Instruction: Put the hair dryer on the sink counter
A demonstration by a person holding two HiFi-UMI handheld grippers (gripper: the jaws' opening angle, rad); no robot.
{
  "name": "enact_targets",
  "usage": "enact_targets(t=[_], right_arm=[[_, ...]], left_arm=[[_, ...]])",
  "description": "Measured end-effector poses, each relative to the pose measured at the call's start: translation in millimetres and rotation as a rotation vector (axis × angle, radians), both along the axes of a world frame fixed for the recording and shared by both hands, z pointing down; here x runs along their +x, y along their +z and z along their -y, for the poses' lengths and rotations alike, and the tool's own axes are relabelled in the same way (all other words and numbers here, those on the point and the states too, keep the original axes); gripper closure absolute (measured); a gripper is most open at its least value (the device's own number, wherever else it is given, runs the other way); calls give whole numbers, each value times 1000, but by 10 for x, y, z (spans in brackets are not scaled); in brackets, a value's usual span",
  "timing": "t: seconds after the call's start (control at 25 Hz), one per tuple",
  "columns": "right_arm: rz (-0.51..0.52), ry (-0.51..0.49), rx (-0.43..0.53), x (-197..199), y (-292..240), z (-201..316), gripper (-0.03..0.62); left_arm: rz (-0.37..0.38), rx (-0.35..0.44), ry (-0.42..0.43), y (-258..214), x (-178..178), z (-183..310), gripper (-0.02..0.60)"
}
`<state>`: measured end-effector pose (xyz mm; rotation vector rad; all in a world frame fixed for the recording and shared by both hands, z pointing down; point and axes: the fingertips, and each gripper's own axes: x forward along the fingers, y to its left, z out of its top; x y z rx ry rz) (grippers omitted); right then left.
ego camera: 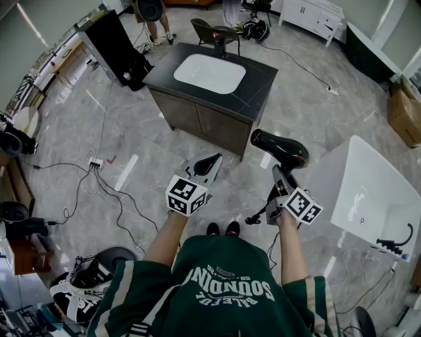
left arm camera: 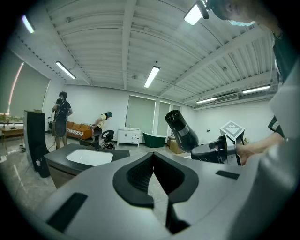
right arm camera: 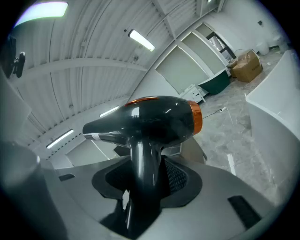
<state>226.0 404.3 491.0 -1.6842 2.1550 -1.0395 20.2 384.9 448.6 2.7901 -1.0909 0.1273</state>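
Observation:
A black hair dryer [ego camera: 279,148] with an orange ring at its back is held up by its handle, with my right gripper [ego camera: 281,176] shut on it. In the right gripper view the handle stands between the jaws and the hair dryer's body [right arm camera: 145,119] lies across above my right gripper [right arm camera: 145,164]. My left gripper [ego camera: 207,164] hangs beside it to the left, shut and empty. The left gripper view shows my left gripper [left arm camera: 153,157] with jaws together and the hair dryer [left arm camera: 182,131] at the right. The dark sink counter [ego camera: 256,79] with its white basin [ego camera: 209,72] stands ahead, some way off.
A tall black panel [ego camera: 112,46] leans left of the counter. A white bathtub [ego camera: 375,191] stands close on the right. Cables [ego camera: 99,184] trail over the grey tiled floor at the left. A chair [ego camera: 214,33] and a person [ego camera: 154,20] are behind the counter, and a cardboard box [ego camera: 404,108] sits far right.

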Motion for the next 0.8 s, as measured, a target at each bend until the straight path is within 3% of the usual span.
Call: enact_targets(t=[0.44, 0.8], right_arm=[[-37, 18, -55, -112, 59, -32, 396], [-84, 6, -45, -145, 15, 39, 396]], left_arm=[[-23, 5, -3, -15, -108, 34, 571], [-24, -5, 1, 19, -106, 90, 571]])
